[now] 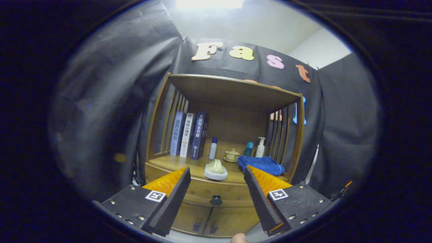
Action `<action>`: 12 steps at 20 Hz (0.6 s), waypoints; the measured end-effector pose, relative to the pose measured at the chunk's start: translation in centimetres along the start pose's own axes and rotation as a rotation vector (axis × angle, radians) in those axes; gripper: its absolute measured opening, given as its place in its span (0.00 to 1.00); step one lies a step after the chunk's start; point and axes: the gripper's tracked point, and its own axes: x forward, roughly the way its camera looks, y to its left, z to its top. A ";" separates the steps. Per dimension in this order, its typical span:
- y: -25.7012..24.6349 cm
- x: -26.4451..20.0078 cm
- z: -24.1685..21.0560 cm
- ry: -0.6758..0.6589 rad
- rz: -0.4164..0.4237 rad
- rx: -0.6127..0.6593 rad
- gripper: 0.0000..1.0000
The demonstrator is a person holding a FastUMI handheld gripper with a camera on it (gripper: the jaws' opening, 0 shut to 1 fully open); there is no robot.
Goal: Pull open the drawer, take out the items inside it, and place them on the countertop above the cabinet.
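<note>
While the wooden cabinet's drawer [202, 190] is seen shut, its round dark knob [216, 200] framed between the wide-open, empty fingers of the gripper [216, 199], either a fresh pull or a finished job is fitted, a folded blue cloth [261, 164] lying at the countertop's [168, 162] right edge.

Black cloth wall [111, 111] draped in folds behind and to both sides. Pale wall [320, 50] and ceiling above it, with a bright light [209, 3] at the top. Wooden cabinet [189, 219] in the middle, with slatted sides [173, 118] and a flat wooden roof [233, 89] overhead.
</note>
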 end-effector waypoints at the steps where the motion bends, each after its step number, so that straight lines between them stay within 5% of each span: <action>1: -0.4 -1.1 0.5 0.024 -0.006 0.026 0.95; 9: -3.6 -7.8 2.0 0.188 -0.007 0.120 0.96; 12: -6.9 -8.2 2.4 0.190 -0.100 0.147 0.96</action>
